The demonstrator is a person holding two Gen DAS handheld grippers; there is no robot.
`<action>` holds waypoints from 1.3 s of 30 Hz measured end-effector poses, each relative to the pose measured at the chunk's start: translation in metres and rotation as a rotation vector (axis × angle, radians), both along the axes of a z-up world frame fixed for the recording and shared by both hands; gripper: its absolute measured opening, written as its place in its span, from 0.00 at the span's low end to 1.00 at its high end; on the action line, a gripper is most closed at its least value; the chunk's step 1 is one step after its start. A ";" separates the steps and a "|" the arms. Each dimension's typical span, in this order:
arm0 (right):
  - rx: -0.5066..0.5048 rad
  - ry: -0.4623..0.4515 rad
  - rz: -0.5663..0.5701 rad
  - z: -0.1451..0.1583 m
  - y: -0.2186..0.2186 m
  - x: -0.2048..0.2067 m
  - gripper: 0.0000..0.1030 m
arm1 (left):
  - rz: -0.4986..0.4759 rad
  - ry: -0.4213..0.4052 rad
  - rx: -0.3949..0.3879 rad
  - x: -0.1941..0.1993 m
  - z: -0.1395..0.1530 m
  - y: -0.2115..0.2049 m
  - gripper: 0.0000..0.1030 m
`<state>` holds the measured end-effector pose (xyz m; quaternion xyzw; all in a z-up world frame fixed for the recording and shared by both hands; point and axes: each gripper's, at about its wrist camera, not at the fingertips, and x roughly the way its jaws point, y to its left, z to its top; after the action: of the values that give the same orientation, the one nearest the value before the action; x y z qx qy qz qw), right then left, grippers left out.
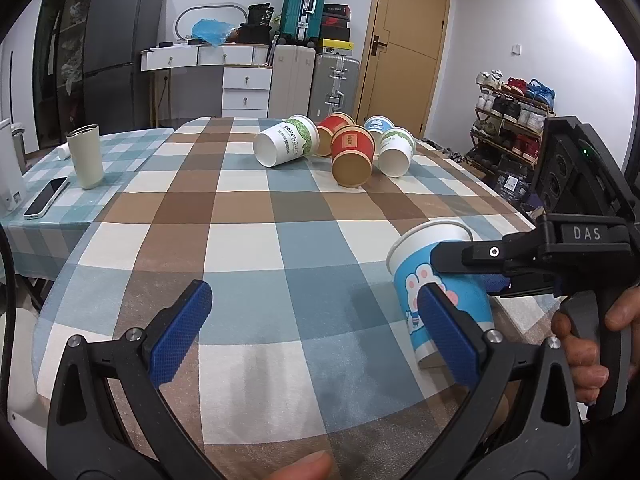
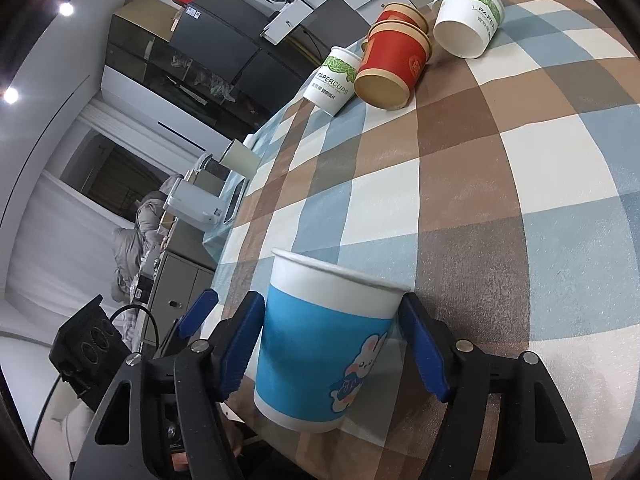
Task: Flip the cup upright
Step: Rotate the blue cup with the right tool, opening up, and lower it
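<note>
A blue paper cup with a white rim and a bunny print (image 1: 440, 292) (image 2: 328, 344) stands nearly upright near the table's front right, mouth up, tilted slightly. My right gripper (image 2: 332, 344) is shut on the cup, its blue pads pressing both sides; from the left wrist view it comes in from the right (image 1: 448, 280). My left gripper (image 1: 316, 336) is open and empty over the tablecloth, just left of the cup.
Several paper cups lie on their sides at the table's far end: a white-green one (image 1: 286, 146), red ones (image 1: 352, 156), another white one (image 1: 396, 152). A cream tumbler (image 1: 85, 156) and a phone (image 1: 46, 197) sit at the left. The checked tablecloth (image 1: 256, 248) covers the table.
</note>
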<state>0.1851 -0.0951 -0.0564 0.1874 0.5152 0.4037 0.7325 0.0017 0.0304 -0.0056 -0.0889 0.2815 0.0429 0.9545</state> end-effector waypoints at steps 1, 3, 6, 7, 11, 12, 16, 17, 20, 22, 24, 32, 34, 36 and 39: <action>0.003 0.002 0.001 0.000 0.000 0.000 0.68 | -0.001 0.001 0.000 0.000 0.000 0.000 1.00; 0.011 0.005 0.006 -0.001 -0.002 0.000 0.67 | -0.003 0.003 0.003 0.000 0.000 -0.002 1.00; 0.003 -0.015 0.004 0.002 -0.002 -0.001 0.67 | -0.004 0.004 0.002 0.001 -0.001 -0.003 1.00; -0.001 -0.027 0.004 0.004 -0.002 -0.001 0.67 | -0.004 0.004 0.003 0.001 -0.001 -0.003 1.00; -0.026 -0.102 -0.010 0.013 -0.003 -0.003 0.66 | -0.005 0.005 0.003 0.001 -0.001 -0.004 1.00; -0.042 -0.132 -0.018 0.016 -0.003 -0.004 0.66 | -0.005 0.004 0.003 0.002 -0.001 -0.004 1.00; -0.110 -0.268 -0.064 0.027 -0.003 -0.008 0.66 | -0.004 0.005 0.002 0.001 -0.001 -0.003 1.00; -0.125 -0.302 -0.075 0.030 -0.004 -0.009 0.66 | -0.004 0.004 0.002 0.001 -0.001 -0.003 1.00; -0.179 -0.422 -0.114 0.037 -0.001 -0.012 0.66 | -0.005 0.005 0.001 0.001 -0.001 -0.003 1.00; -0.206 -0.504 -0.146 0.040 0.001 -0.013 0.66 | -0.005 0.005 0.002 0.001 -0.001 -0.004 1.00; -0.232 -0.572 -0.169 0.042 0.003 -0.013 0.66 | -0.005 0.005 0.002 0.002 -0.001 -0.003 1.00; -0.294 -0.615 -0.153 0.037 0.015 -0.008 0.66 | -0.004 0.005 0.001 0.002 -0.001 -0.003 1.00; -0.294 -0.613 -0.151 0.036 0.016 -0.007 0.66 | -0.004 0.005 0.001 0.001 -0.001 -0.004 1.00; -0.301 -0.615 -0.144 0.038 0.017 -0.009 0.66 | -0.004 0.004 0.001 0.001 -0.001 -0.003 1.00; -0.301 -0.619 -0.127 0.039 0.017 -0.012 0.66 | -0.004 0.005 0.001 0.002 -0.001 -0.003 1.00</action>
<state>0.1730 -0.0783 -0.0174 -0.0222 0.3098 0.3143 0.8971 0.0033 0.0270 -0.0066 -0.0878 0.2840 0.0413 0.9539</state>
